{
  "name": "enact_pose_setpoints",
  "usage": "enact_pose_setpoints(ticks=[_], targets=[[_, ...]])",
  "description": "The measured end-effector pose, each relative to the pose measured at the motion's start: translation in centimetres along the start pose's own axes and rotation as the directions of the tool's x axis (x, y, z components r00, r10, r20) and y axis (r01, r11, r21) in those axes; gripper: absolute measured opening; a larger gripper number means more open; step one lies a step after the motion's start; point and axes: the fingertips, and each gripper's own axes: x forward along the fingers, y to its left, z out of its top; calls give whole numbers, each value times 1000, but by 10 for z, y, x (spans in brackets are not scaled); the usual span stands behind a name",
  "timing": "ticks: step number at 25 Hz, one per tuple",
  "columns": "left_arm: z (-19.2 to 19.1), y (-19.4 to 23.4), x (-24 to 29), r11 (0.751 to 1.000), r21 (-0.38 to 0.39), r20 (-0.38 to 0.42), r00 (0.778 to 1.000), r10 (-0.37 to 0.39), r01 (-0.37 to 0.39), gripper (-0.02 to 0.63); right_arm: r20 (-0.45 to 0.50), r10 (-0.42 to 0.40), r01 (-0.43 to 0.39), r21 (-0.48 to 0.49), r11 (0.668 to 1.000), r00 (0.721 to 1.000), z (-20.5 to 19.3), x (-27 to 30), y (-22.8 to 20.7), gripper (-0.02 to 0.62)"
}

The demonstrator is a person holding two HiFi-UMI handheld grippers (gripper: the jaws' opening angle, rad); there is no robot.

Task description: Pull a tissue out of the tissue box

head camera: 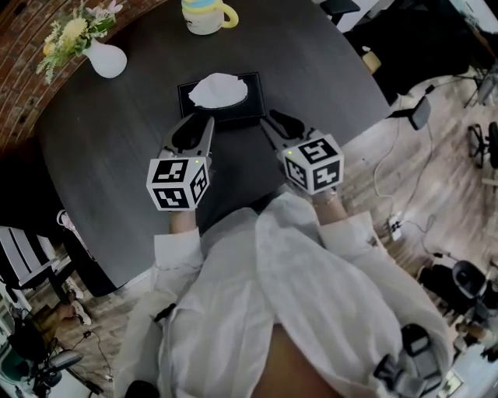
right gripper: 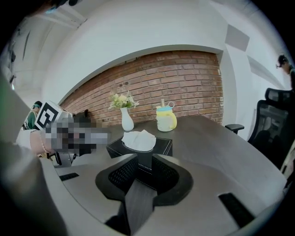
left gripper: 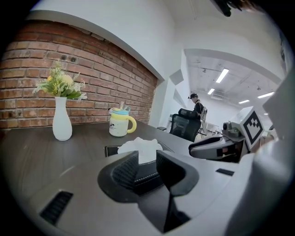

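Observation:
A black tissue box (head camera: 247, 105) lies on the dark round table (head camera: 117, 155), with a white tissue (head camera: 218, 89) bunched up out of its top slot. My left gripper (head camera: 198, 123) hovers just short of the box's near left corner; its jaws stand apart with nothing between them. My right gripper (head camera: 277, 119) is at the near right corner, also open and empty. In the left gripper view the tissue (left gripper: 140, 146) shows just beyond the gripper (left gripper: 147, 162). In the right gripper view the box (right gripper: 161, 146) and tissue (right gripper: 138, 139) sit straight ahead of the gripper (right gripper: 144, 168).
A white vase of flowers (head camera: 106, 59) stands at the table's far left, and a cream mug with a yellow handle (head camera: 205, 15) behind the box. A black office chair (right gripper: 272, 129) is off the table's right side. Cables (head camera: 389, 175) trail on the floor at right.

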Motion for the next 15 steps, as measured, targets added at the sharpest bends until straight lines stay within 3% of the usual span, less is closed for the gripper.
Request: enact_pose_setpoints(ticks=[15], targets=[[1, 33, 20, 991, -49, -46, 992, 121, -123, 124, -56, 104, -106, -25, 994, 993, 19, 47, -27, 87]])
